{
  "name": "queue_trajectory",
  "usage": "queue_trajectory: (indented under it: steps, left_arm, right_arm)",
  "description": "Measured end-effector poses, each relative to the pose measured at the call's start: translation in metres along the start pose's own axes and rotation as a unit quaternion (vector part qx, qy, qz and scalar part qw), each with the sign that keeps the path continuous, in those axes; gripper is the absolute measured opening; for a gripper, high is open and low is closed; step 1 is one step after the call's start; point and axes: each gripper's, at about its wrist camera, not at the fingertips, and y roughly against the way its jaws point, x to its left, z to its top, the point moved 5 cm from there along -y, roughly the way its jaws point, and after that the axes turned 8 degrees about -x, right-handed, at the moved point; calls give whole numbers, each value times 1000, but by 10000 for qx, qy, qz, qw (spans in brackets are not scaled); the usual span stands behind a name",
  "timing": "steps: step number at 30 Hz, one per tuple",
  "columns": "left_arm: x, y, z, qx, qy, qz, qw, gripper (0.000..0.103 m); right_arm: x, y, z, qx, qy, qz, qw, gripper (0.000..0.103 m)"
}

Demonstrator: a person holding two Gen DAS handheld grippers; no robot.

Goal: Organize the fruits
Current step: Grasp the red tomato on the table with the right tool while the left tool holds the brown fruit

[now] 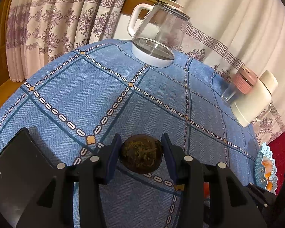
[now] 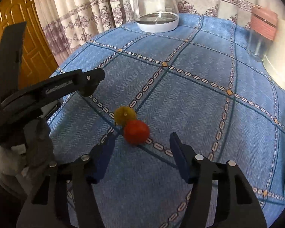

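1. Now, left view: the left tool [image 1: 141, 153] is clenched on a dark brown fruit [image 1: 142, 153], both blue pads touching its sides, just above the blue checked desk [image 1: 70, 98].
2. Right view: the right tool [image 2: 141, 156] stands released, nothing between its pads; a red fruit [image 2: 136, 132] lies on the desk just ahead of them, touching a yellow-green fruit [image 2: 125, 115] behind it.
3. Handling, judged: the brown fruit looks small, light and rough-skinned, so it probably grips well across its widest part, as held. The red fruit appears smooth and round; it may roll or slip, and a soft skin would bruise under hard pressure. A hold across its middle, clear of the yellow-green neighbour, seems soundest.
4. Destination: a pale blue scalloped basket [image 1: 266, 163] sits at the desk's right edge, cut off by the frame; orange shapes inside are too partial to name.
5. Obscured: the right view is motion-blurred, so fruit surfaces are uncertain. The left tool's body hides the brown fruit from the right view.
6. Background: a glass kettle [image 1: 157, 36] and a pink-lidded jar [image 1: 237, 87] stand well apart from the fruits.
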Motion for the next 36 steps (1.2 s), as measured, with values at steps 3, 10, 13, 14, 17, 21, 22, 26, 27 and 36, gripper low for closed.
queue_trajectory:
  steps: [3, 10, 13, 14, 17, 21, 22, 26, 27, 36]
  left_arm:
    - [0, 0, 0, 3, 7, -3, 10000, 44]
    - [0, 0, -2, 15, -4, 5, 10000, 44]
    - [-1, 0, -2, 13, -9, -2, 10000, 44]
    - [-1, 1, -2, 8, -9, -3, 10000, 44]
    - [-1, 1, -2, -4, -16, -11, 10000, 44]
    - [-2, 2, -1, -16, -15, -26, 10000, 44]
    - [-2, 2, -1, -20, -12, -32, 10000, 44]
    - [-3, 4, -1, -36, -12, -73, 10000, 44]
    - [-4, 5, -1, -45, -18, -83, 10000, 44]
    - [-22, 21, -3, -195, -230, -351, 9989, 44]
  right_arm:
    - [4, -7, 2, 94, 137, 12, 9999, 51]
    - [11, -16, 2, 217, 326, -70, 9992, 35]
    - [10, -14, 2, 209, 311, -119, 9992, 33]
    - [10, -13, 1, 204, 301, -128, 9993, 33]
    - [9, -10, -1, 183, 264, -146, 9994, 33]
    - [6, 0, -4, 99, 187, -184, 9996, 32]
    - [5, 3, -4, 72, 143, -193, 9997, 32]
    - [-5, 16, -9, -17, -39, -268, 9996, 32]
    - [-8, 19, -10, -58, -90, -300, 9995, 32]
    - [-32, 56, -23, -385, -652, -531, 9957, 33]
